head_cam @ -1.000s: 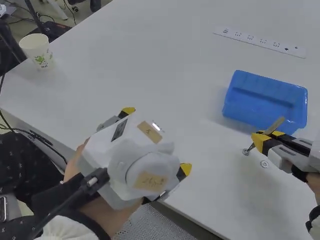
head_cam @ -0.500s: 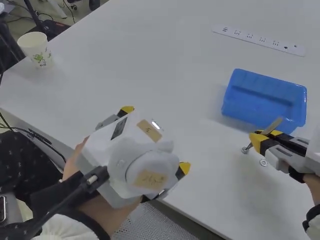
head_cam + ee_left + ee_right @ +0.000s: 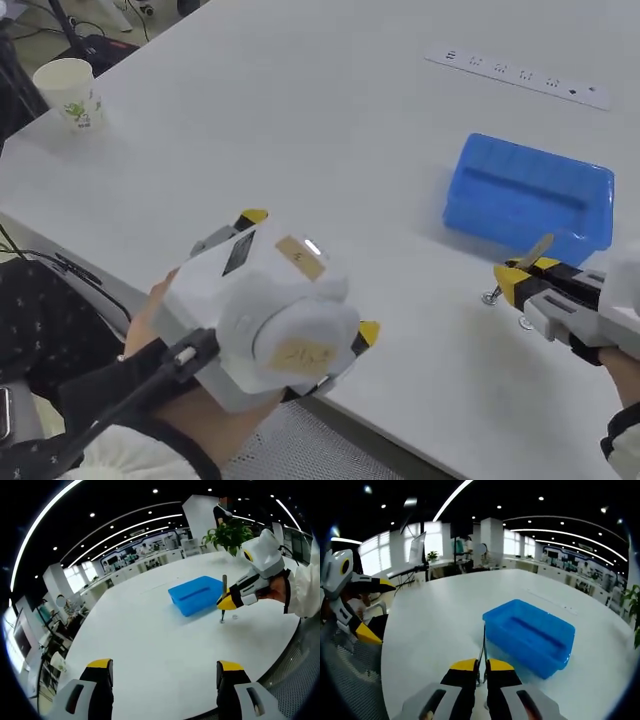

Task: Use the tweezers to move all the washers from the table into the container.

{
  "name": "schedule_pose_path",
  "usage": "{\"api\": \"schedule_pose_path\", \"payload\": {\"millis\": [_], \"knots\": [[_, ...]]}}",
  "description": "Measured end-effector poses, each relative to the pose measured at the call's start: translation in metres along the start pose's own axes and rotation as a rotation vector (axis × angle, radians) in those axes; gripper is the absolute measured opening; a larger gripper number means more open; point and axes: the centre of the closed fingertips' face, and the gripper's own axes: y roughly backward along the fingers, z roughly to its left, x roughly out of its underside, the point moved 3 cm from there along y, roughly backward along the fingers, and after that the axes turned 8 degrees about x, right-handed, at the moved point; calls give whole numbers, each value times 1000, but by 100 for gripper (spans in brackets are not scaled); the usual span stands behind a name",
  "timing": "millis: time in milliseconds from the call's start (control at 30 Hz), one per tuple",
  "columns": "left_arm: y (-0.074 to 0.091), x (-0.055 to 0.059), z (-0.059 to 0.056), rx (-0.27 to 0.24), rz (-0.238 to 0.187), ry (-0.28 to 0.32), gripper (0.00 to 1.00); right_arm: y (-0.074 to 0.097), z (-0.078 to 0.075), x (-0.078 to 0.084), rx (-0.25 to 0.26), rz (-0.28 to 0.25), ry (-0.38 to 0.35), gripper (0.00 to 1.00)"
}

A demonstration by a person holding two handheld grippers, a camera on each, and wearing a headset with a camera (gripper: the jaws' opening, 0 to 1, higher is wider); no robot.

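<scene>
My right gripper [image 3: 512, 281] is shut on thin metal tweezers [image 3: 534, 251]. The tweezers slant down to the white table just in front of the blue container [image 3: 530, 188]. Their tips [image 3: 489, 298] rest on or close to the tabletop, and I cannot tell whether they hold anything. One small washer [image 3: 525, 323] lies on the table beside that gripper. In the right gripper view the shut gripper [image 3: 480, 665] clamps the tweezers [image 3: 484, 639], with the container [image 3: 530, 635] ahead. My left gripper [image 3: 311, 273] is held open over the near table edge, with nothing between its jaws [image 3: 165, 667].
A paper cup [image 3: 69, 91] stands at the table's far left edge. A white power strip [image 3: 525, 78] lies beyond the container. The table's near edge runs under my left hand. A potted plant [image 3: 230, 534] stands far off.
</scene>
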Motion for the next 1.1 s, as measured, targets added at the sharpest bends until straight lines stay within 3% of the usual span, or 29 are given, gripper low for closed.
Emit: {"api": "schedule_pose_path", "payload": {"millis": [267,600,700,967,1100], "knots": [[0,0,0,-1,3,-1,86,-1,-2,0,-14,1,-18,2],[0,1,0,1,4,-5,86,-2,-1,0,4,-23,-28,2],[0,1,0,-1,2,-4,86,-3,-4,0,10,-19,-63,1],[1,1,1,-7,2,-4,86,-3,-4,-2,1,24,-73,1],[1,1,1,-11,1,-4,86,2,-8,-10,4,4,-74,2]]}}
